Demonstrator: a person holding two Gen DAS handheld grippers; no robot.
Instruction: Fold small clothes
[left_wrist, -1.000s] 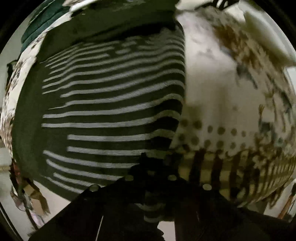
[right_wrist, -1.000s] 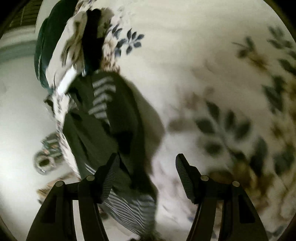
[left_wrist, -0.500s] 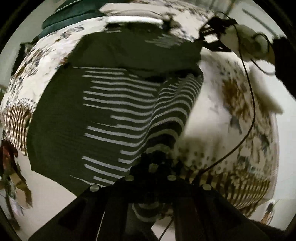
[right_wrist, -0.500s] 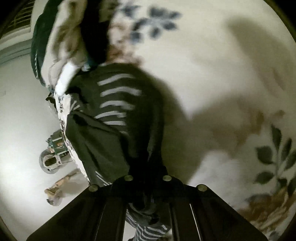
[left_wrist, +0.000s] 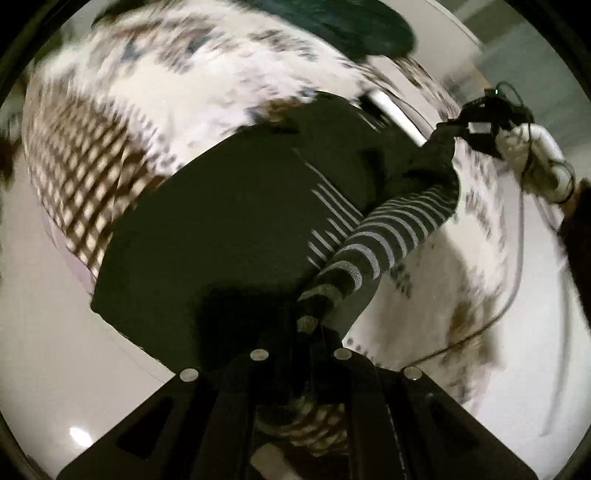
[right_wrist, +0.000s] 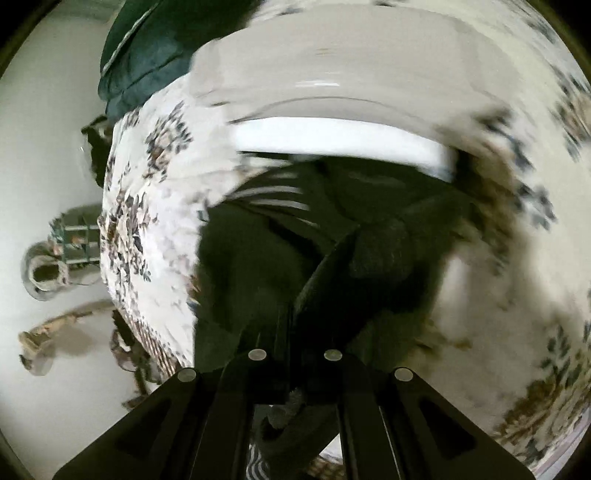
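Between claw (right_wrist: 295, 354) tips – dark garment (right_wrist: 258, 266) pinched, edges blurred

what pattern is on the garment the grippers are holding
Dark green with thin white stripes, clearest in the left wrist view on the garment.

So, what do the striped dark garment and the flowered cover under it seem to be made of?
Striped garment: probably a knitted, matte yarn fabric; ribbed stripe texture shows and it stretches in a soft band.
Flowered cover: likely thin printed woven cloth, matte, though blur leaves this uncertain.
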